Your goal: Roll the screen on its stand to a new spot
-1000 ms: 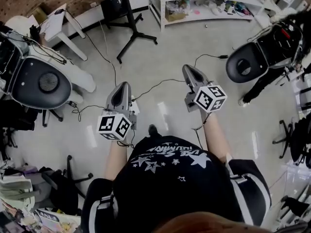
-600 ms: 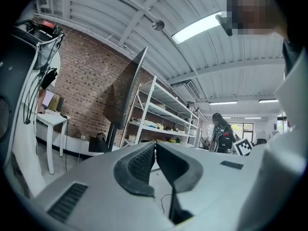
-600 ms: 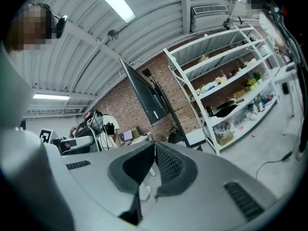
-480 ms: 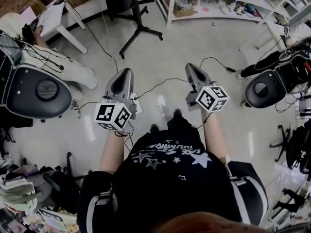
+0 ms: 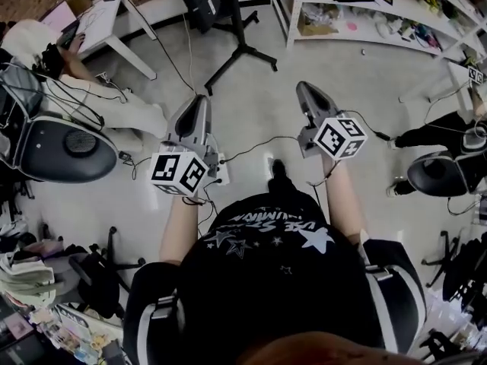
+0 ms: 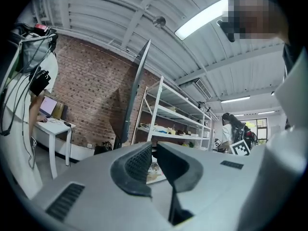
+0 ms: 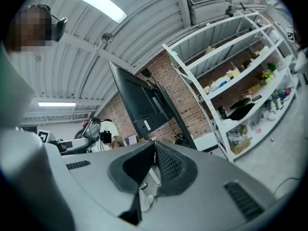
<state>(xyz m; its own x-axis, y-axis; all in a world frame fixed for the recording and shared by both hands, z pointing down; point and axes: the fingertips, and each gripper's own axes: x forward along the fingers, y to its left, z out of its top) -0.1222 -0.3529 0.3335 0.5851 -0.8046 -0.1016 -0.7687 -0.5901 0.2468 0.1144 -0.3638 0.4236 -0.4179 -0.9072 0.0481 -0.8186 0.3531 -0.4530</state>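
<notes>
While left tool (image 5: 201,101) and right tool (image 5: 306,88) stay pressed together, screen stand (image 5: 237,21) sits nearer than before.

The left tongs (image 5: 201,99) and right tongs (image 5: 303,87) have drawn nearer the stand (image 5: 242,49) (person (image 5: 270,280) stepped forward).

floor (image 5: 327,71) pale, glossy | on it: black cables (image 5: 259,141), stand base (image 5: 242,50), shelving (image 5: 291,14)

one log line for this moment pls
left gripper: shut, empty | right gripper: shut, empty | screen: on stand, ahead, untouched
</notes>
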